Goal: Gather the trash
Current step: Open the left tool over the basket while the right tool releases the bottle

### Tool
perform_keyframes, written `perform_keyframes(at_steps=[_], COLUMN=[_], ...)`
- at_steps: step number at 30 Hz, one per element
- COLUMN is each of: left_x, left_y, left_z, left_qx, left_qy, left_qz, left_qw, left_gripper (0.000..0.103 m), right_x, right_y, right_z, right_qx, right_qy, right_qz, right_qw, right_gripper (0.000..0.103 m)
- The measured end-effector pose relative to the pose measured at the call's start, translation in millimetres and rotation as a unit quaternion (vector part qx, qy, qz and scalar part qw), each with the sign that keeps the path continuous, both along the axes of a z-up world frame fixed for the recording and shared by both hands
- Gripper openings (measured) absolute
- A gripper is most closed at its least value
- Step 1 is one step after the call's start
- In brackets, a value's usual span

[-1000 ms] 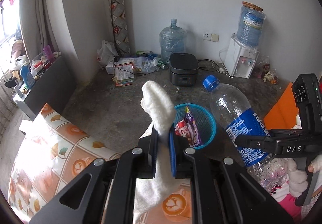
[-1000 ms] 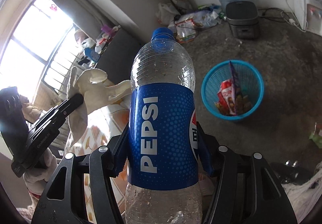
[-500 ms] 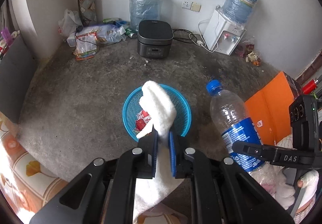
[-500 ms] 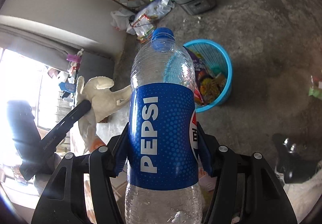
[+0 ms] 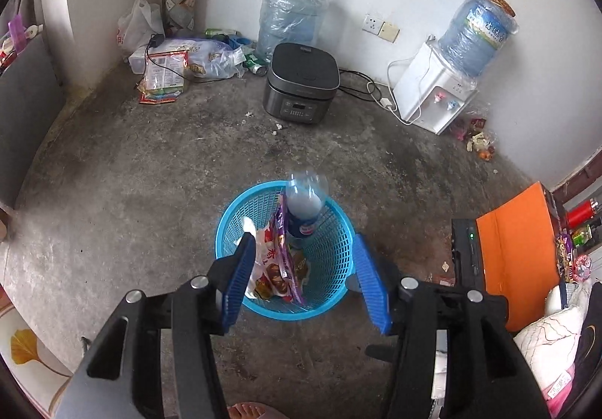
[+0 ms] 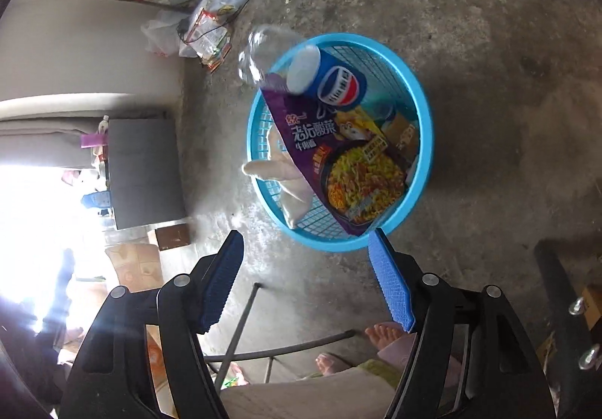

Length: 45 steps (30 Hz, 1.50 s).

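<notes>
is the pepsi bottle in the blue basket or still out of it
Partly in. The Pepsi bottle is tipped, neck end down inside the blue basket, clear base sticking out over the rim, blurred. Neither gripper holds it.

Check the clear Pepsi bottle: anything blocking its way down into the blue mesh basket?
Partly. The clear Pepsi bottle is cap-down inside the blue mesh basket, its base above the rim, against the upright purple noodle packet. The white cloth lies alongside. Both grippers are open and empty.
</notes>
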<state>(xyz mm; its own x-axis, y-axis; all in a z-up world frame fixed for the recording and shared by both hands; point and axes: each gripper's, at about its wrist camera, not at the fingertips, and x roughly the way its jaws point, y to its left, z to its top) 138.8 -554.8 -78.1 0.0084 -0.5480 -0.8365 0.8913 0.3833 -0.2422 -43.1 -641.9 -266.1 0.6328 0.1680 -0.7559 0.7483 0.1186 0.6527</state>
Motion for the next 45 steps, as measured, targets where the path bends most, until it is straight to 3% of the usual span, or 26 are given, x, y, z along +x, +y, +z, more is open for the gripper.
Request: perform_keyframes(at_steps=[5,10,16,21,24,26,27,30,35,39,42,45], left_x=[4,6,14,24,28,30,32,40,49,47,43,37], left_y=[16,45,100,154,185,204,214,237,259,261,268,282], left_z=[9,28,67,90,98,100,100,94,80,76,81,86], left_qx=[-0.013,-0.03,-0.057,-0.06,-0.065,-0.068,-0.068,-0.066,-0.063,-0.065,-0.081,-0.095], left_qy=[-0.002,-0.011,-0.033,-0.033,-0.04,-0.041,-0.038,-0.023,-0.008,-0.007,-0.009,-0.007], left_qz=[0.011,0.018,0.038,0.074,0.093,0.109,0.119,0.139,0.159,0.163,0.171,0.182], left_qw=[0.9999,0.9993,0.9971,0.9949,0.9927,0.991,0.9899,0.9878,0.9852,0.9844,0.9819,0.9787], left_gripper=[0.052,0.052,0.057,0.058,0.058,0.058,0.058,0.058,0.058,0.058,0.059,0.066], right_x=[-10,-3,86,168,190,185,177,137,89,102,110,104], right_y=[1,-11,-55,-91,-107,-107,-101,-76,-12,18,36,42], right_z=[4,31,58,30,-1,-23,-29,-32,-50,-61,-69,-69], right_qx=[-0.017,-0.077,-0.206,-0.278,-0.273,-0.254,-0.245,-0.248,-0.248,-0.243,-0.249,-0.232], right_qy=[0.006,0.001,0.042,0.121,0.168,0.186,0.181,0.143,0.137,0.163,0.194,0.197], right_qz=[-0.013,-0.02,0.038,0.086,0.105,0.12,0.123,0.111,0.141,0.193,0.235,0.234], right_qw=[1.0,0.997,0.977,0.949,0.941,0.942,0.944,0.952,0.948,0.937,0.919,0.923], right_gripper=[0.065,0.065,0.065,0.065,0.065,0.053,0.044,0.039,0.039,0.04,0.041,0.041])
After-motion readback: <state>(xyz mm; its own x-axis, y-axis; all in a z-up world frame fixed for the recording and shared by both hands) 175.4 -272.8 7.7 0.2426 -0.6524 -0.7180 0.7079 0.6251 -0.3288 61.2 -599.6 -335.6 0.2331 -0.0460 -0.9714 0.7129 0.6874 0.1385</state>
